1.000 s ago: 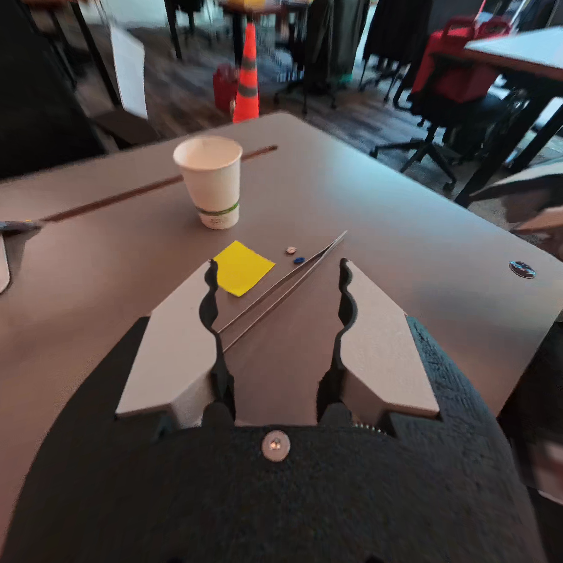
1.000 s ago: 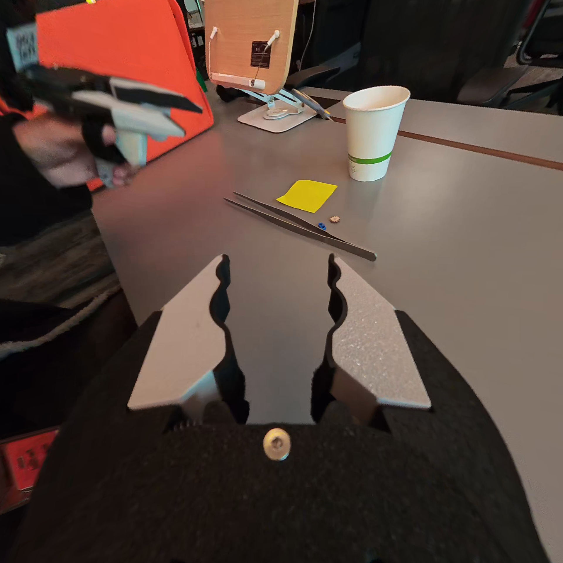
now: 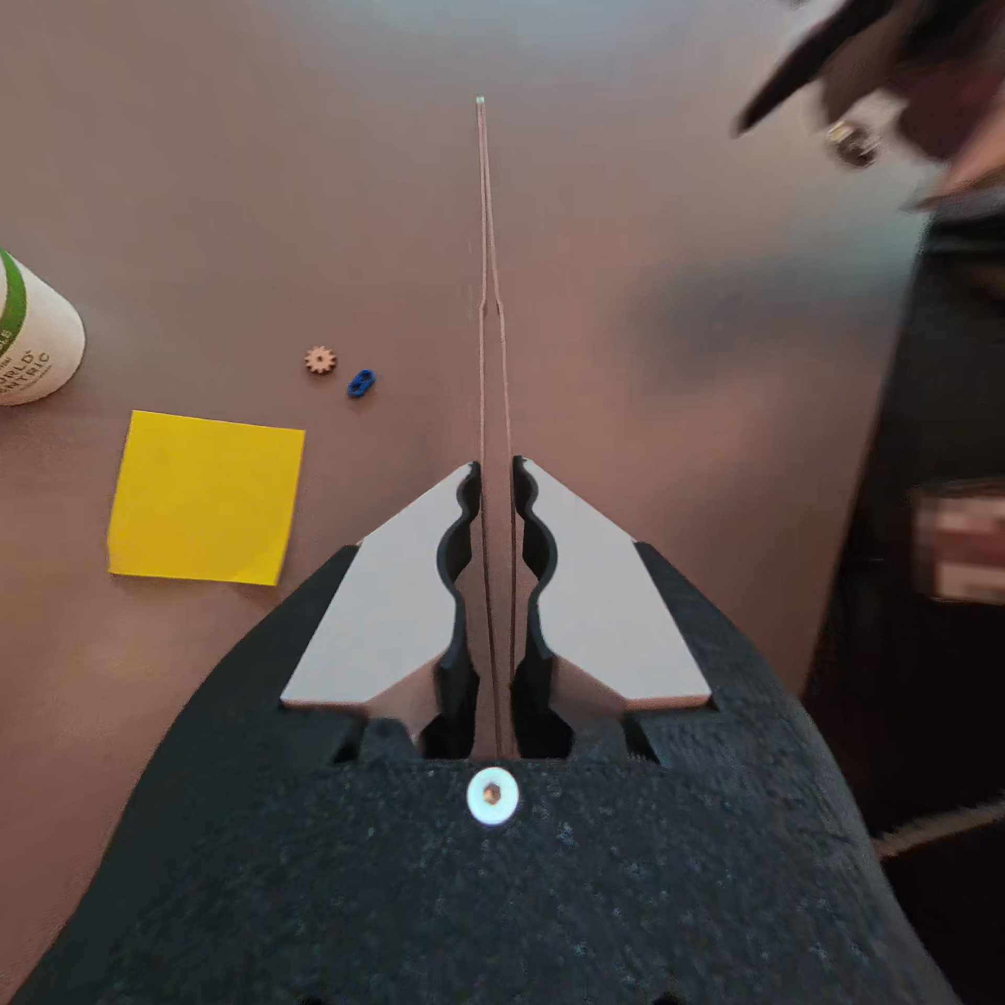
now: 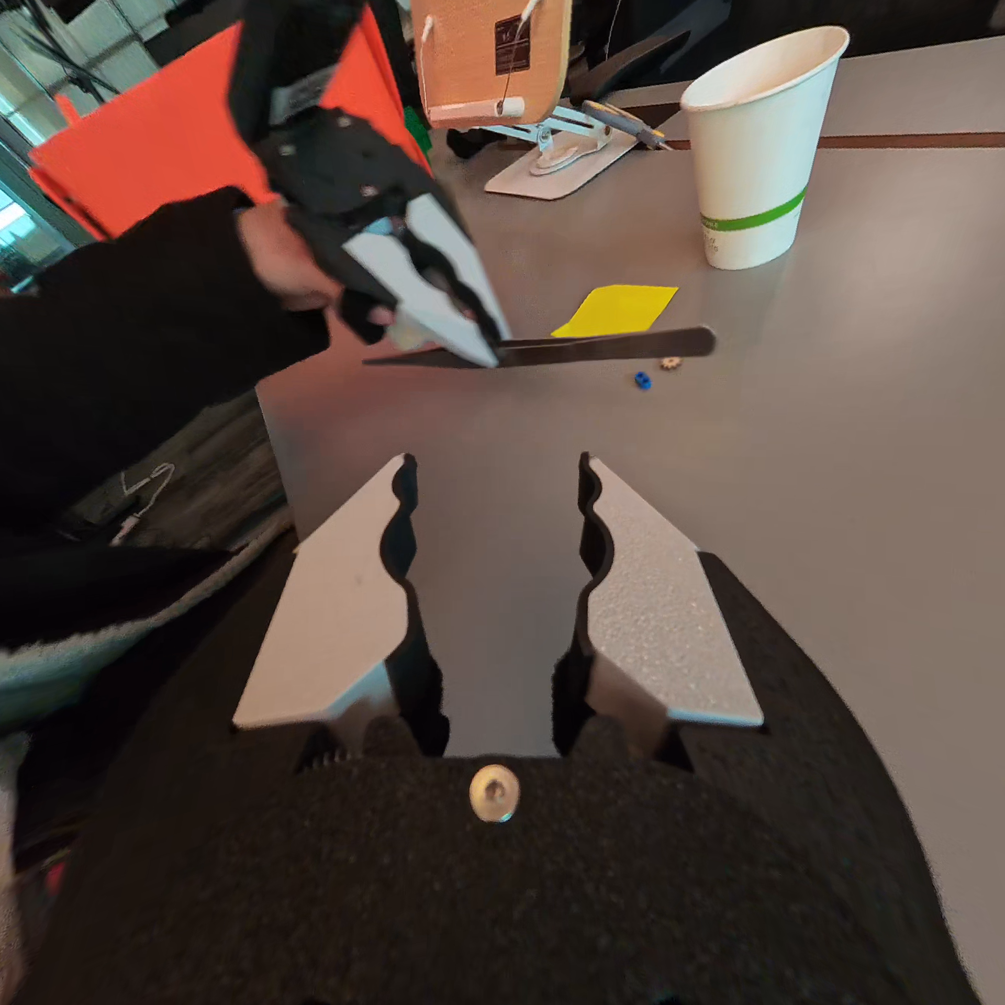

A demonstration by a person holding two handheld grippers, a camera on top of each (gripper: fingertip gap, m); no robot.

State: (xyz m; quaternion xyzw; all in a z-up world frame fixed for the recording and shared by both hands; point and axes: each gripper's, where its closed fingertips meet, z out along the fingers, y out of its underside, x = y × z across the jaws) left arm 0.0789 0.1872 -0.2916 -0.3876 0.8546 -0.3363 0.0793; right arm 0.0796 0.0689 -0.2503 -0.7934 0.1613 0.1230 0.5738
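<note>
The left hand-held gripper [image 3: 496, 467] is narrowed about the tweezers [image 3: 492, 348], whose two thin arms run forward between its fingers; the fingers lie just beside the arms, and contact cannot be confirmed from the left wrist view. In the right wrist view the same gripper [image 4: 492, 356] is seen tilted down onto the tweezers [image 4: 609, 345], gripping them near the pointed end, with the broad end raised off the surface [image 4: 816, 489].

Ahead-left of the left gripper lie a small gear [image 3: 320, 360] and a blue link [image 3: 360, 383], just beside each other. Directly left of it lies a yellow note [image 3: 206, 497]. A paper cup [image 3: 32, 337] stands further left.

The right hand-held gripper [image 4: 497, 462] stands wide and holds nothing, hovering over bare surface, well short of the tweezers.
</note>
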